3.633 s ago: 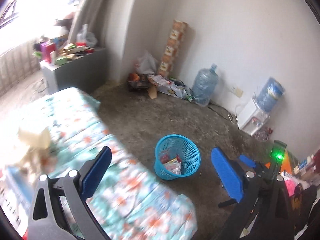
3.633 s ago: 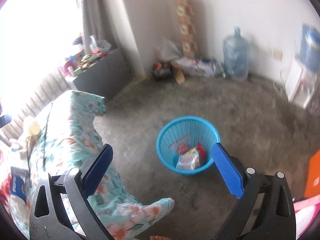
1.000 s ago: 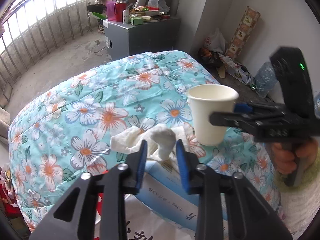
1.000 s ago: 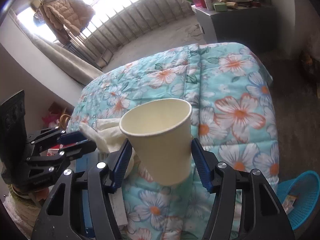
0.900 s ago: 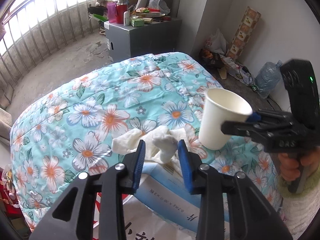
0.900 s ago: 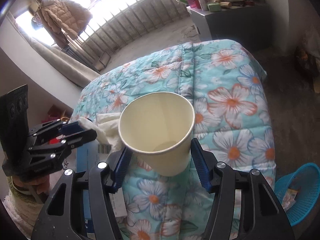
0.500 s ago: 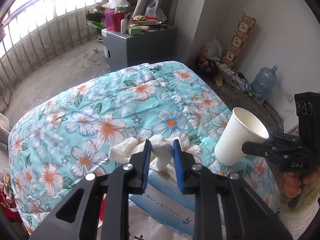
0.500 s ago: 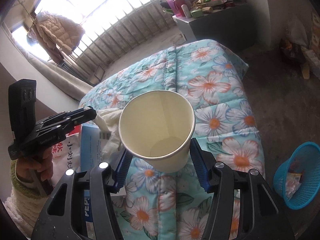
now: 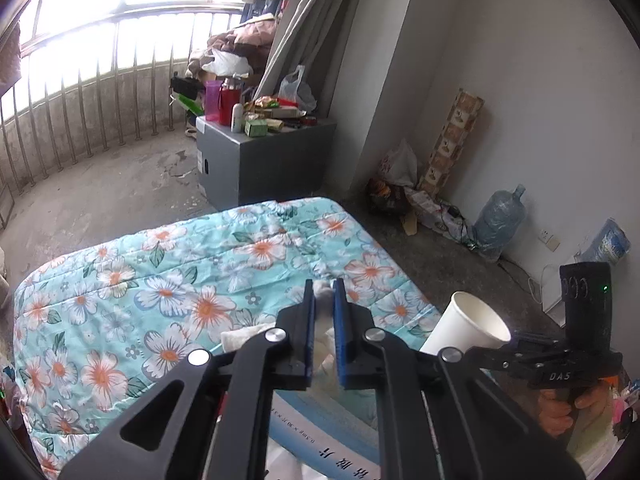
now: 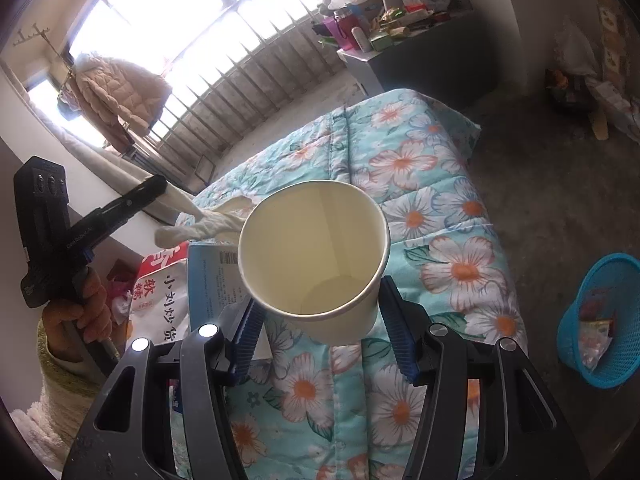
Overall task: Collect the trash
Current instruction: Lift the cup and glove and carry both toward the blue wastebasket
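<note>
With both pickups made, carry step in hand: your left tool (image 9: 323, 292) clenched on white tissue (image 10: 200, 229), lifted above bed (image 10: 448, 216); your right tool (image 10: 320, 320) grasping empty paper cup (image 10: 316, 256). Next: swing both toward blue basket (image 10: 624, 320) on floor off bed's corner, release above it.

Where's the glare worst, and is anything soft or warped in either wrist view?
Left wrist: window blown out upper left, railing bowed by fisheye; paper cup and tissue sharp. Right wrist: window overexposed; cup is sharp, but bulges, close to lens; blue basket squeezed at edge.
</note>
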Tool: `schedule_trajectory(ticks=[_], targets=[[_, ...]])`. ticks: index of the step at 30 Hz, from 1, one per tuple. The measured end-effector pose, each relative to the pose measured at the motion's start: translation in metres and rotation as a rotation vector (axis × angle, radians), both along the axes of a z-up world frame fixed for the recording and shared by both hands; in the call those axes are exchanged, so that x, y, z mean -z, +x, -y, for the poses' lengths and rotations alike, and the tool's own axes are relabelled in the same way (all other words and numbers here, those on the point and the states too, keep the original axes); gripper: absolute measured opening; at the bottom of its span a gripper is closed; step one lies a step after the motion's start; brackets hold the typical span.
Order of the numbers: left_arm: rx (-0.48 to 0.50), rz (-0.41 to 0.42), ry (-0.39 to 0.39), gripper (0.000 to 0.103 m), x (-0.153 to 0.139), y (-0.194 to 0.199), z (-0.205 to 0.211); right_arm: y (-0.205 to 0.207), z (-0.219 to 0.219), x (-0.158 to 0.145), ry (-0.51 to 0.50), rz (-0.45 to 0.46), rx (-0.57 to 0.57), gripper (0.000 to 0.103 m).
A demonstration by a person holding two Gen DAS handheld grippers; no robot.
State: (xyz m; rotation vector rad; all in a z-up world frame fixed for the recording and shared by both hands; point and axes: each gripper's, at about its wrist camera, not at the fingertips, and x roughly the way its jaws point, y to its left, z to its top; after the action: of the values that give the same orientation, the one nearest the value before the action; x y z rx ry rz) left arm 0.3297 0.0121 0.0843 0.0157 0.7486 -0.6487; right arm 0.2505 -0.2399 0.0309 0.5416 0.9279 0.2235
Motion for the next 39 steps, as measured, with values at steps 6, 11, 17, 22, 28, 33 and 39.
schedule_trajectory(ticks=[6, 11, 17, 22, 28, 33, 39], targets=[[0.025, 0.088, -0.081, 0.007, -0.037, -0.030, -0.004, -0.019, -0.001, -0.015, 0.003, 0.040, 0.015, 0.053], [0.026, 0.155, -0.111, 0.007, -0.063, -0.053, -0.003, -0.039, -0.002, -0.025, 0.009, 0.066, 0.035, 0.053], [0.047, 0.185, -0.139, 0.007, -0.083, -0.079, 0.000, -0.066, 0.001, -0.040, 0.009, 0.100, 0.060, 0.053], [0.090, 0.202, -0.156, 0.007, -0.093, -0.109, 0.011, -0.091, 0.006, -0.048, 0.008, 0.123, 0.091, 0.053], [0.151, 0.201, -0.146, 0.007, -0.093, -0.135, 0.038, -0.121, 0.020, -0.049, 0.028, 0.142, 0.146, 0.053], [0.225, 0.169, -0.156, 0.007, -0.088, -0.156, 0.072, -0.147, 0.040, -0.046, 0.015, 0.138, 0.220, 0.053], [0.320, 0.151, -0.104, 0.007, -0.077, -0.173, 0.124, -0.179, 0.070, -0.037, 0.046, 0.138, 0.325, 0.053]])
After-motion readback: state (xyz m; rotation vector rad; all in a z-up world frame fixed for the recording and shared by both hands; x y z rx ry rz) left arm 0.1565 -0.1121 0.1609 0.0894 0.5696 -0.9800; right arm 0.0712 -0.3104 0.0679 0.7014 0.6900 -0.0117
